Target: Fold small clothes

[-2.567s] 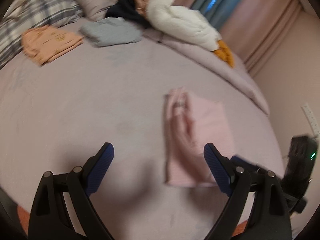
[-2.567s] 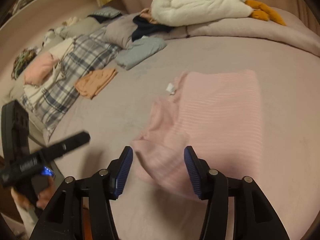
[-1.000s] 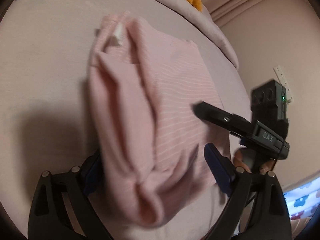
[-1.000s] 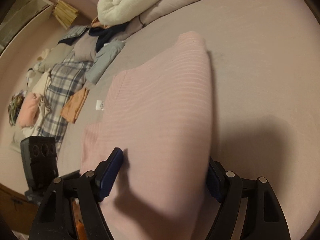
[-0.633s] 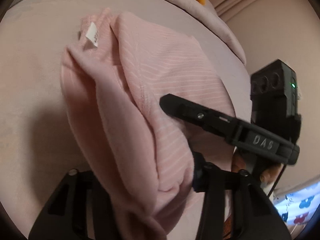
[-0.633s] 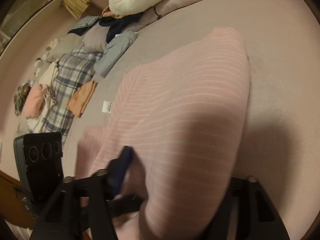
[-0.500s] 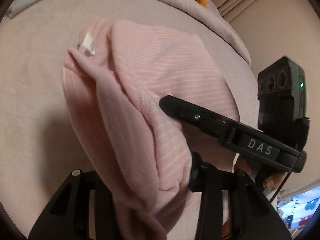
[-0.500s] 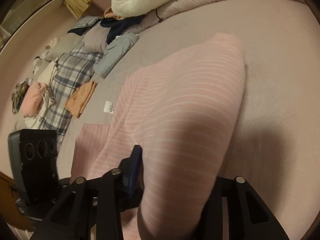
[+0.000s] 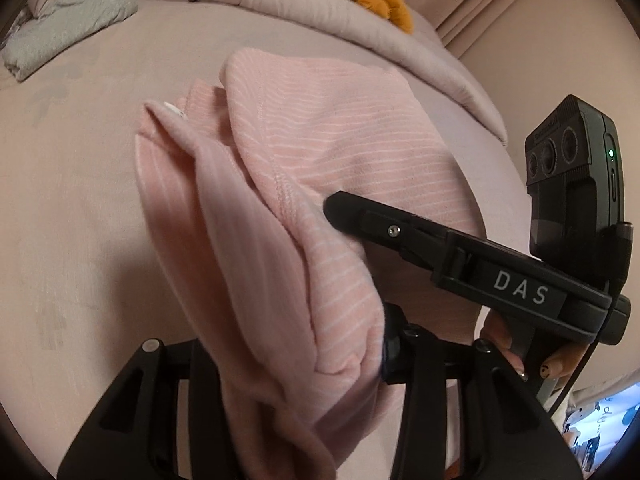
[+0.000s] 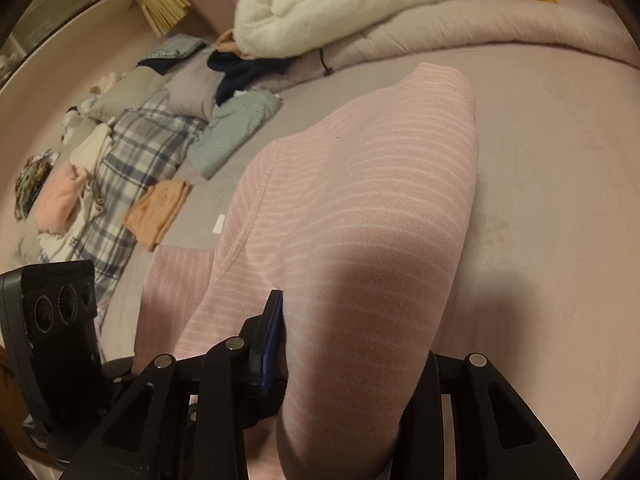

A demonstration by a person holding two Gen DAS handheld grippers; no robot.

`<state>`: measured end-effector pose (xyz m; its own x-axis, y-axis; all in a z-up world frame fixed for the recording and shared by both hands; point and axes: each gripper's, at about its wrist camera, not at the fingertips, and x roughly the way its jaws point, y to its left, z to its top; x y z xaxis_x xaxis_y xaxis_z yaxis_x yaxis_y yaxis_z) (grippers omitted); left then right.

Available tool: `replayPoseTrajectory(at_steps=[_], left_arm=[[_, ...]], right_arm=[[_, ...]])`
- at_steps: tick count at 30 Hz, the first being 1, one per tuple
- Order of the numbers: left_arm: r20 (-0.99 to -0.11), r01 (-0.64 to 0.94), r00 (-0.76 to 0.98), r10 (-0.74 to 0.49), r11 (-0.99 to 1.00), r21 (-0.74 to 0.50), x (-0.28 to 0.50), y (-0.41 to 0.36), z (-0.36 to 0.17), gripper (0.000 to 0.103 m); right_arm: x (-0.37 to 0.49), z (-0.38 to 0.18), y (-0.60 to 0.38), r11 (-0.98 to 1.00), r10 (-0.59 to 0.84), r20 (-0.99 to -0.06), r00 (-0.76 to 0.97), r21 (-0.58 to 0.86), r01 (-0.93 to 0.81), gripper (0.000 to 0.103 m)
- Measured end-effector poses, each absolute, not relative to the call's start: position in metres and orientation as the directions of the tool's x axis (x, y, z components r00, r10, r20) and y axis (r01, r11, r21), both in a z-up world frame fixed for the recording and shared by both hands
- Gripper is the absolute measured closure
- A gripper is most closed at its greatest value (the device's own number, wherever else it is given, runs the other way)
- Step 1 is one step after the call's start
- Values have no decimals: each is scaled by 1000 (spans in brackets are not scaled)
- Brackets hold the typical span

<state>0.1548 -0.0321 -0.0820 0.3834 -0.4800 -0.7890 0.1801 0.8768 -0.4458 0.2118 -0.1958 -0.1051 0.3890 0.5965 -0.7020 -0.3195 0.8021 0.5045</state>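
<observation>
On the left, the bed sheet (image 9: 72, 208) is bare and smooth, with lots of free room out to its round edge. Far back on that side lies a soft grey folded cloth (image 9: 68, 20).

The left gripper (image 9: 300, 360) has just closed its jaws, and now it squeezes a thick bunch of the pink striped top (image 9: 320, 152). The top is soft, with thin white lines and a stitched hem. Its near end is lifted off the sheet and its far end rests on it.

The right gripper (image 10: 348, 340) has just closed too, and it pinches the near edge of the same top beside the left one. Its black finger (image 9: 400, 232) presses on the cloth.

In the right wrist view, the sheet to the right of the top is open up to the puffy rolled duvet (image 10: 480, 32). A fluffy white blanket (image 10: 328, 4) lies on that.
</observation>
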Motion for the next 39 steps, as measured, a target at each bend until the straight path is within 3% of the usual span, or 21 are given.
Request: replayPoseTrajectory(at_steps=[5,9,13,15,17,23,29,39], left_arm=[[-812,150,372,-450,892,-426,160,-32,-96,59],[-828,146,363,-428,904,-403,164,-38,-97,51],[-833,145,395,-388,921,-360,165,-43,-86,41],[-826,148,424,-371,929,-340,159,-39,-77,29],[-816,146,454,-356,934,-327,153,-33,-64,16],[-748,145,587,-311,949,-281,125,-20,-13,0],[-700,115,666,-256,963,-243,96,-12,13,1],[-676,116,697,-241,967,-226,52,-10,25,0]], right_arm=[[217,-122,-186,811,584,-730,356,502,-299,65],[218,-124,-189,828,559,-754,346,485,-282,63],[214,-118,-197,859,511,-783,354,445,-254,46],[208,-111,-204,876,481,-789,381,419,-238,40],[200,-102,-211,888,459,-783,419,398,-230,28],[160,-51,-234,927,375,-710,596,299,-226,15],[119,-14,-244,931,360,-632,687,296,-215,10],[80,-6,-246,939,318,-603,732,304,-157,9]])
